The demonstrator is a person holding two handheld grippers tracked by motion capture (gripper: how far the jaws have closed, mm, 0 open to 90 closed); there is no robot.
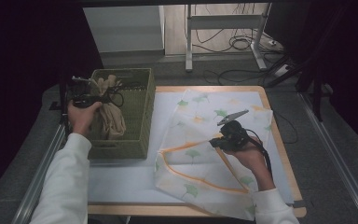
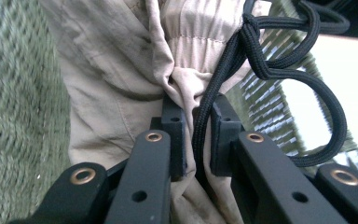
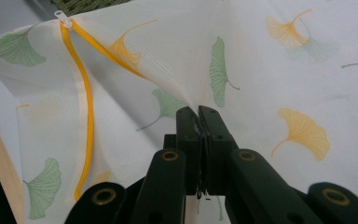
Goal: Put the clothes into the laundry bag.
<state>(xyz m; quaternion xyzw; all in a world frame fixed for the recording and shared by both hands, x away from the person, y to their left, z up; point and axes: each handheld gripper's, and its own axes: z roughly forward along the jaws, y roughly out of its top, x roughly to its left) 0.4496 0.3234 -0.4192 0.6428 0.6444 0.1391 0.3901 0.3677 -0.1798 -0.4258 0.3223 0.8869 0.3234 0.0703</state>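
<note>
Left gripper [image 2: 196, 135] clamps beige garment [image 2: 121, 84] and black cord [image 2: 261, 60] in basket [image 1: 140, 116]; garment's lower part hidden. Right gripper [image 3: 198, 121] pinches leaf-print bag [image 3: 270, 70] shut near table edge [image 1: 289, 158].

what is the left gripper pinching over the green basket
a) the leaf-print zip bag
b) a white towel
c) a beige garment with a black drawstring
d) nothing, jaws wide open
c: the left gripper view shows the left gripper closed on bunched beige garment fabric and its black drawstring over the green woven basket; the leaf-print zip bag is pinched by the right gripper.
</note>
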